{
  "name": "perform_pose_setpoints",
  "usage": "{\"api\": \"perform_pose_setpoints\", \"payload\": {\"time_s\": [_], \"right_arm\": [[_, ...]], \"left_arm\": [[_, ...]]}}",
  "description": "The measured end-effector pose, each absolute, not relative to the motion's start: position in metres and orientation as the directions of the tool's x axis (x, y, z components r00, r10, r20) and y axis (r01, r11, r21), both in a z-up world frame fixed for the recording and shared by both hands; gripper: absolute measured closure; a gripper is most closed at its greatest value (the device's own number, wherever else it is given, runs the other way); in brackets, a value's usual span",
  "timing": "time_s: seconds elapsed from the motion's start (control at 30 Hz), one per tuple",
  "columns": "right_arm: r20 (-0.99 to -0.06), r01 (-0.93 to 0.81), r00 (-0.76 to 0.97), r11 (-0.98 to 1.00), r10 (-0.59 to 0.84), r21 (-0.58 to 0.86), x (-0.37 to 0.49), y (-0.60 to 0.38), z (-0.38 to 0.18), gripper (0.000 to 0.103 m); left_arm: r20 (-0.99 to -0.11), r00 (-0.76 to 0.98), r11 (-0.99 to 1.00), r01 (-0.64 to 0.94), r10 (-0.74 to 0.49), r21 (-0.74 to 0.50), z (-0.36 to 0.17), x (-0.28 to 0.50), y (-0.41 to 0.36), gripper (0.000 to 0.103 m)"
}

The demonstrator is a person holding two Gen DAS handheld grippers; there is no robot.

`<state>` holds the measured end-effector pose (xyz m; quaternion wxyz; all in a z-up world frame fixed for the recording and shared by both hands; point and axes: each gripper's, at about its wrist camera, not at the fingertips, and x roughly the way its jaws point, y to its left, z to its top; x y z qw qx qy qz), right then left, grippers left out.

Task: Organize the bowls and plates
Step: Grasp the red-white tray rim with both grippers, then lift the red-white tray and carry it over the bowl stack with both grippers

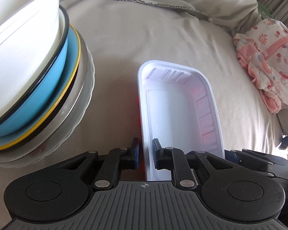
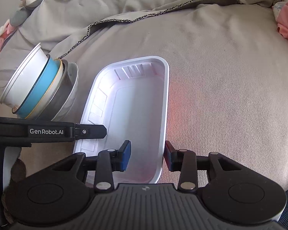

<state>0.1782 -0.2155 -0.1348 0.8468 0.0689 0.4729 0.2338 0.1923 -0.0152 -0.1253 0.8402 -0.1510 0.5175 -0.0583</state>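
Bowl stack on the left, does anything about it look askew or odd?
Yes. The bowl stack looks tipped toward the white tray on the soft cushion, though the fisheye may exaggerate this. Nothing looks spilled or broken.

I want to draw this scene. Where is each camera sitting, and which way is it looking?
Left wrist: on the left gripper, facing forward along its fingers, which straddle the white tray's left wall; the stack of bowls and plates sits left.
Right wrist: on the right gripper, facing forward, fingers straddling the tray's right wall; the left gripper enters from the left.
Both share the tray, the stack and the beige bedding.
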Motion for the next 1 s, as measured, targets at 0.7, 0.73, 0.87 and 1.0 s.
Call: {"api": "perform_pose_setpoints", "payload": {"time_s": [0.7,0.73,0.87,1.0], "right_arm": [[-0.766,-0.309,0.407,0.864,0.498,0.397,0.17,-0.219,-0.133,0.066],[-0.764,-0.31,0.412,0.865,0.496,0.394,0.168,-0.219,-0.13,0.066],[-0.715,-0.331,0.498,0.869,0.491,0.367,0.159,-0.226,-0.086,0.067],[-0.6,-0.408,0.595,0.844,0.536,0.349,0.15,-0.22,-0.013,0.067]], "left_arm": [[-0.861,0.458,0.96,-0.05,-0.222,-0.274,-0.122,0.174,-0.023,0.086],[-0.853,0.469,0.96,-0.042,-0.227,-0.278,-0.117,0.171,-0.023,0.086],[-0.789,0.554,0.947,0.0,-0.267,-0.321,-0.072,0.159,-0.021,0.083],[-0.675,0.693,0.954,0.062,-0.253,-0.294,0.01,0.135,-0.002,0.078]]}}
